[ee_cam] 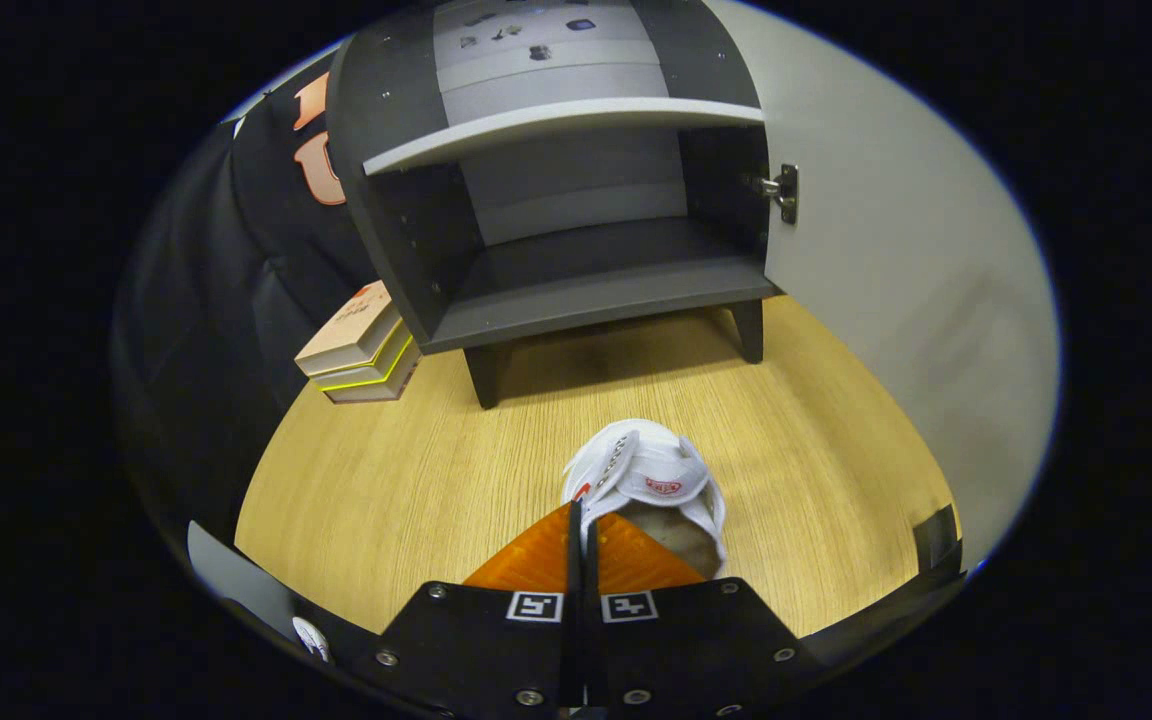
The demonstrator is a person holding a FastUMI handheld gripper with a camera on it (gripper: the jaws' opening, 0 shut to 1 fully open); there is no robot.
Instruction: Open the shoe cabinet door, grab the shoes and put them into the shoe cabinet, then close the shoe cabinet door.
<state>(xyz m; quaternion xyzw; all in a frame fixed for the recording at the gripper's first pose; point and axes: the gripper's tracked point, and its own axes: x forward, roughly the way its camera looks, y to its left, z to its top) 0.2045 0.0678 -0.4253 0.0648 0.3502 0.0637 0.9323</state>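
Observation:
A small white shoe (651, 485) with a red tag sits at my fingertips over the wooden floor. My gripper (581, 515) has its orange fingers (536, 560) pressed together, pinching the edge of the shoe's opening; the rest of the shoe lies just ahead and to the right of them. Beyond it stands the dark grey shoe cabinet (576, 290) on short legs. Its white door (886, 260) is swung open on the right, hinge (784, 192) showing. The lower compartment is bare, under a pale shelf (556, 125).
A stack of flat boxes or books (361, 345) rests on the floor to the left of the cabinet, against the black cloth wall. Bare wooden floor (416, 470) stretches between the shoe and the cabinet's legs.

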